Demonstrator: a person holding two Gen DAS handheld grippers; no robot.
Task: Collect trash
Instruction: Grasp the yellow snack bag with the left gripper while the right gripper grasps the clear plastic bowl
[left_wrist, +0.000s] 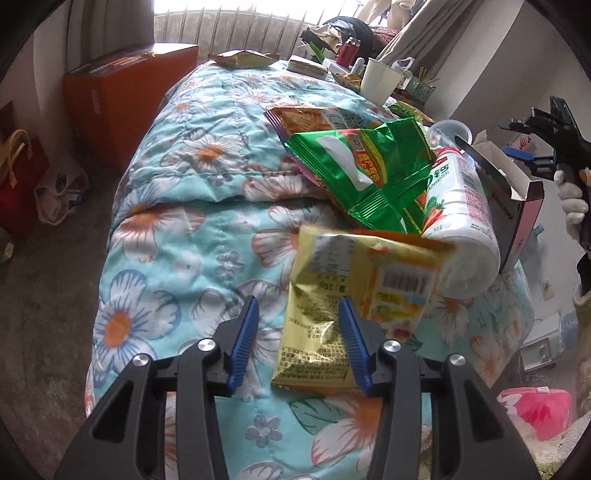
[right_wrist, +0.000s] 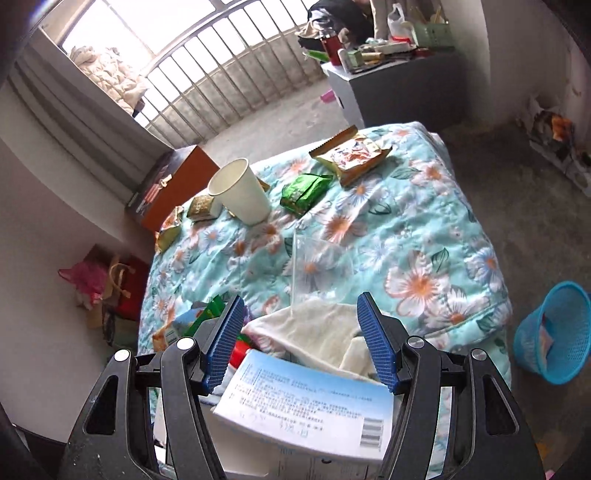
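Note:
In the left wrist view my left gripper (left_wrist: 299, 310) is open above the floral quilt (left_wrist: 177, 229). A yellow snack wrapper (left_wrist: 354, 295) lies at its right finger, partly between the jaws. Behind it are a green wrapper (left_wrist: 365, 170), an orange wrapper (left_wrist: 306, 118) and a white bottle (left_wrist: 458, 206) on its side. In the right wrist view my right gripper (right_wrist: 301, 308) is open over a white cloth (right_wrist: 317, 332) and a white-and-blue box (right_wrist: 306, 410). A clear plastic bag (right_wrist: 317, 266), a paper cup (right_wrist: 240, 192) and several wrappers (right_wrist: 349, 155) lie on the quilt.
A blue waste basket (right_wrist: 554, 328) stands on the floor right of the bed. An orange box (left_wrist: 125, 92) stands beside the bed near the window railing. A red bag (left_wrist: 22, 170) sits on the floor. A cluttered cabinet (right_wrist: 399, 81) stands beyond the bed.

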